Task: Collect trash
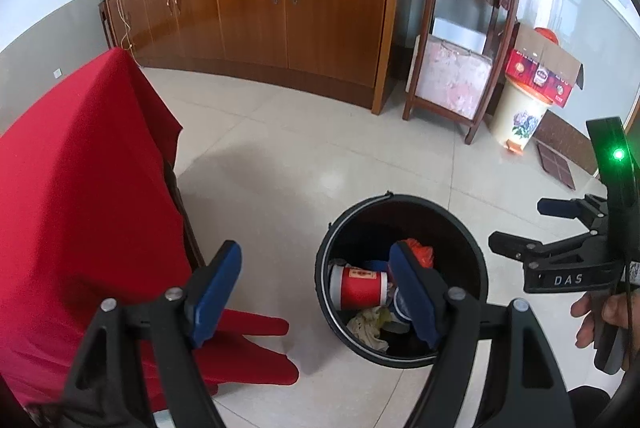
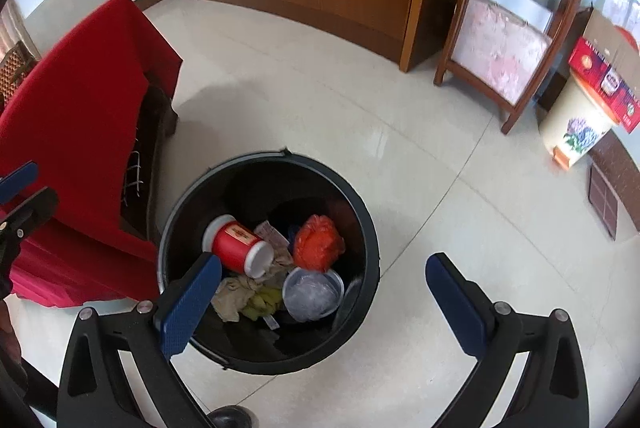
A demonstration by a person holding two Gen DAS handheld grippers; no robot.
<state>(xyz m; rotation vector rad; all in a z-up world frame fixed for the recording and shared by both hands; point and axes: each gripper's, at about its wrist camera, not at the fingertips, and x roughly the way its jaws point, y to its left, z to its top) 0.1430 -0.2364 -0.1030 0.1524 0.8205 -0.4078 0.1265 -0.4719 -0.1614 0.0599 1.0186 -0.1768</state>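
Note:
A black round trash bin stands on the tiled floor; it also shows in the left wrist view. Inside lie a red canister with white ends, an orange plastic bag, a clear plastic lidded container, crumpled rags and paper. The canister also shows in the left wrist view. My left gripper is open and empty above the bin's left rim. My right gripper is open and empty above the bin's near side; it also shows in the left wrist view at the right.
A table under a red cloth stands left of the bin. A long wooden cabinet runs along the back wall. A carved wooden stand holds a pink bundle. A cream flowered bin carries a red cardboard box.

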